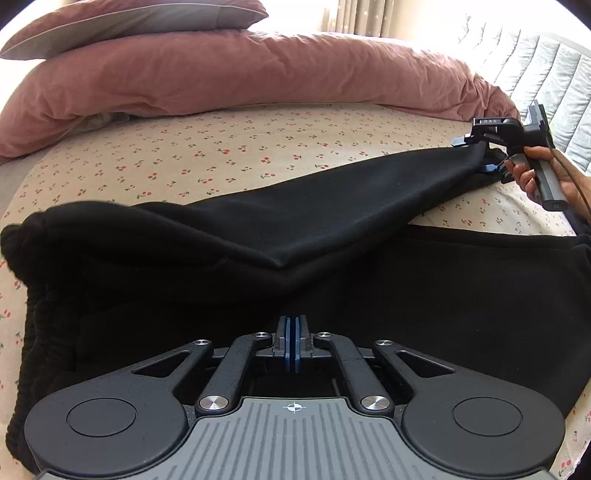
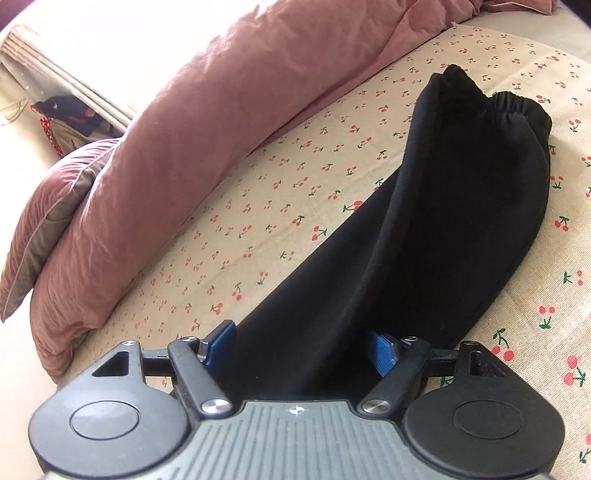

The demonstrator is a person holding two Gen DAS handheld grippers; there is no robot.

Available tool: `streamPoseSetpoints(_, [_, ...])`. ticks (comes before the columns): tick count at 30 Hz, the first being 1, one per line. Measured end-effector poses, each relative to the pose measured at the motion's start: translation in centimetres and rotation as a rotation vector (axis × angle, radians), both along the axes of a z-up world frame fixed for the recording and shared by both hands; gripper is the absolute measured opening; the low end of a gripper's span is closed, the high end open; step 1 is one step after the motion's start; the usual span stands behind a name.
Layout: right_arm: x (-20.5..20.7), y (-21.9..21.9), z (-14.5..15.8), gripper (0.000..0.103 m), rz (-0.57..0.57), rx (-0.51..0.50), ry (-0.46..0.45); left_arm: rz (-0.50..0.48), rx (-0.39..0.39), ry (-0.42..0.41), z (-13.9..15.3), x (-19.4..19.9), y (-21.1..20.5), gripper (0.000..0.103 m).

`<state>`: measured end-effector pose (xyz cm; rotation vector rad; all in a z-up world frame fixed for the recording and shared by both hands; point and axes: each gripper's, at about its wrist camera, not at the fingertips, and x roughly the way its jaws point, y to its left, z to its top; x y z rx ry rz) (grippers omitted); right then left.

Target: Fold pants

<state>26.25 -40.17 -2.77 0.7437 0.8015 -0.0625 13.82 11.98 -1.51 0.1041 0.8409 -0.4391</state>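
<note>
Black pants [image 1: 369, 295] found spread on the cherry-print bed sheet [image 1: 221, 147] directly ahead of the left tool [image 1: 294, 347]; elastic waistband [image 1: 37, 332] noted off to that tool's left; blue pads seen pressed together, so the tool was closed, though could not tell whether any cloth was pinched between them. Farther off to its right, saw the right tool [image 1: 476, 153] held by a hand [image 1: 532, 173], with one pant leg stretched up to it from a raised fold. From the right wrist view, found the right tool [image 2: 301, 347] with jaws set wide and the bunched leg of the pants [image 2: 443, 221] passing between them, cloth touching one pad; could not tell whether the pads actually pressed on it. Noted a pink duvet [image 1: 258, 74] and a pillow [image 1: 129, 22] beyond both tools.
</note>
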Motion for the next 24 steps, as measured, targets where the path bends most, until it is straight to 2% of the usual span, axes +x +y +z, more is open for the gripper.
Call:
streamPoseSetpoints(1, [-0.1,-0.1,0.0,0.069,-0.006,0.002,-0.007,0.025,-0.011,-0.015,0.3,-0.6,0.5,0.011])
streamPoseSetpoints(3, [0.0,-0.1,0.0,0.060,-0.016,-0.018,-0.012,0.091,-0.046,-0.039,1.0,-1.5,2.0,0.013])
streamPoseSetpoints(4, [0.1,-0.3,0.0,0.056,-0.022,-0.029,-0.014,0.134,-0.069,-0.052,1.4,-1.8,2.8,0.022])
streamPoseSetpoints(5, [0.2,-0.4,0.0,0.054,-0.029,-0.034,-0.017,0.178,-0.095,-0.061,1.6,-2.0,3.6,0.037])
streamPoseSetpoints(6, [0.1,-0.6,-0.1,0.051,-0.037,-0.035,-0.019,0.233,-0.134,-0.068,1.8,-2.1,4.6,0.046])
streamPoseSetpoints(7, [0.2,-0.7,-0.2,0.046,-0.045,-0.034,-0.021,0.294,-0.173,-0.076,2.0,-2.0,5.5,0.063])
streamPoseSetpoints(8, [0.2,-0.7,-0.3,0.043,-0.052,-0.034,-0.023,0.346,-0.202,-0.082,2.2,-1.8,6.2,0.067])
streamPoseSetpoints(10, [0.3,-0.7,-0.5,0.025,-0.061,-0.042,-0.019,0.406,-0.246,-0.083,2.6,-1.1,6.9,0.068])
streamPoseSetpoints(12, [0.2,-0.7,-0.5,0.014,-0.053,-0.046,-0.015,0.444,-0.281,-0.082,3.1,0.2,7.1,0.076])
streamPoseSetpoints(13, [0.1,-0.9,-0.6,0.014,-0.047,-0.044,-0.014,0.474,-0.286,-0.085,3.3,1.0,7.0,0.079])
streamPoseSetpoints(17, [0.0,-1.1,-0.5,0.014,-0.040,-0.038,-0.016,0.633,-0.281,-0.055,2.8,4.2,6.6,0.079])
streamPoseSetpoints(18, [0.1,-1.2,-0.6,0.019,-0.036,-0.038,-0.015,0.681,-0.276,-0.046,2.5,4.7,6.7,0.078])
streamPoseSetpoints(21, [0.4,-1.3,-0.6,0.023,-0.045,-0.030,-0.021,0.787,-0.259,-0.046,1.7,5.0,6.6,0.073])
streamPoseSetpoints(24, [0.9,-1.2,-0.9,0.020,-0.045,-0.037,-0.023,0.842,-0.231,-0.059,1.3,5.2,6.8,0.051])
